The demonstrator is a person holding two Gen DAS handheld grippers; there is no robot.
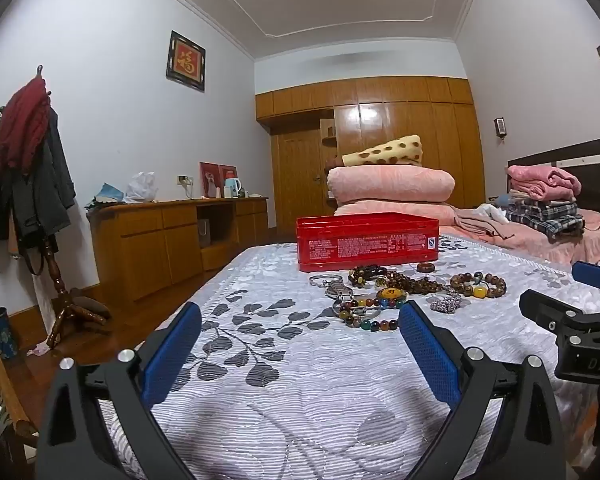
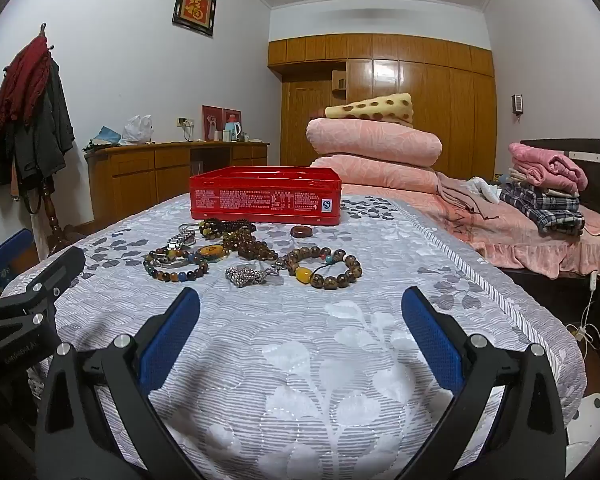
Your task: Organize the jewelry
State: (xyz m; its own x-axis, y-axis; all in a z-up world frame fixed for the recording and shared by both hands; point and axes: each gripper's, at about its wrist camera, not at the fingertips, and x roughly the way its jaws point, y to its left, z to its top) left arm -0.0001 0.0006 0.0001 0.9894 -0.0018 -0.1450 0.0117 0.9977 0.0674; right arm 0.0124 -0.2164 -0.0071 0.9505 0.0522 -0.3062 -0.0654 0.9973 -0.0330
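Observation:
A red tin box (image 1: 367, 241) (image 2: 265, 195) stands open-topped on the grey leaf-patterned bedspread (image 1: 292, 380) (image 2: 300, 360). In front of it lies a heap of jewelry: a brown bead bracelet with a yellow bead (image 1: 478, 285) (image 2: 325, 267), a multicoloured bead bracelet (image 1: 366, 312) (image 2: 176, 266), a dark bead string (image 1: 404, 280) (image 2: 248, 246), a metal watch (image 1: 338, 290) (image 2: 180, 242), a sparkly silver piece (image 1: 446, 303) (image 2: 246, 275) and a brown ring (image 1: 425, 267) (image 2: 301, 231). My left gripper (image 1: 300, 320) and right gripper (image 2: 300, 304) hover short of the heap, both open and empty.
Folded pink quilts (image 1: 392, 188) (image 2: 374, 148) and a spotted pillow sit behind the box. A clothes pile (image 1: 544, 204) (image 2: 544, 196) lies at the right. A wooden cabinet (image 1: 172, 236) and coat rack (image 1: 32, 168) stand left of the bed.

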